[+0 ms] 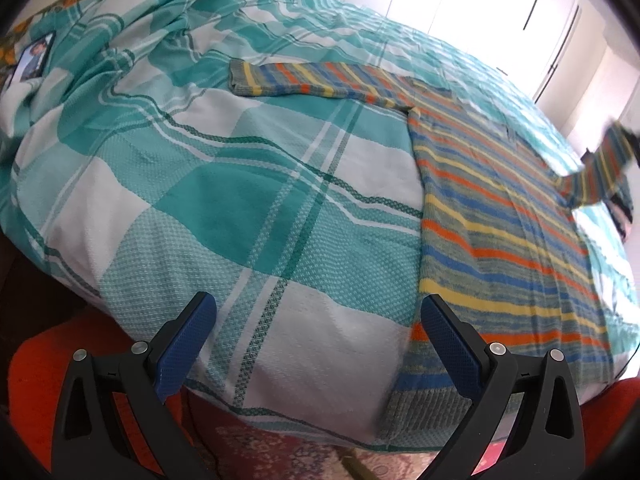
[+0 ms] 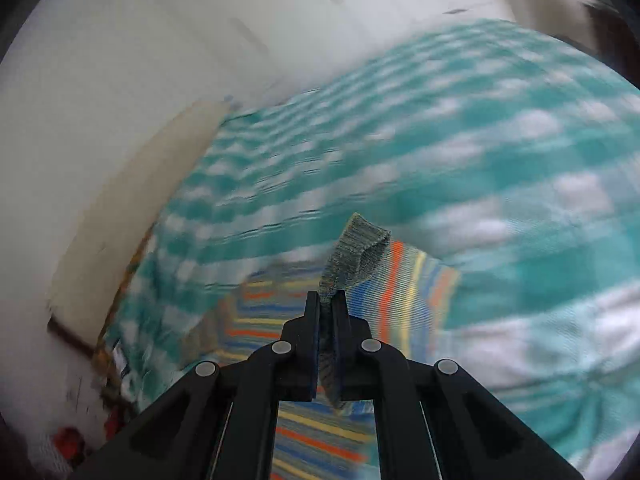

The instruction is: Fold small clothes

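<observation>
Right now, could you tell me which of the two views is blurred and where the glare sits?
Right wrist view: heavy motion blur smears the bedspread and wall, while the right hand-held gripper and the cuff it pinches stay sharp. Left wrist view: mostly crisp, with the sweater readable; only its raised far sleeve is smeared, and the wardrobe doors at top right are washed out by glare.

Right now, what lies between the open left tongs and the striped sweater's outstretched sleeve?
Only bare teal-and-white checked bedspread between the left tongs and that striped knitted sleeve, per the left wrist view.

Left gripper (image 1: 318,314) fingers spread wide, empty; right gripper (image 2: 329,300) fingers pinched on sleeve cuff (image 2: 356,252).
</observation>
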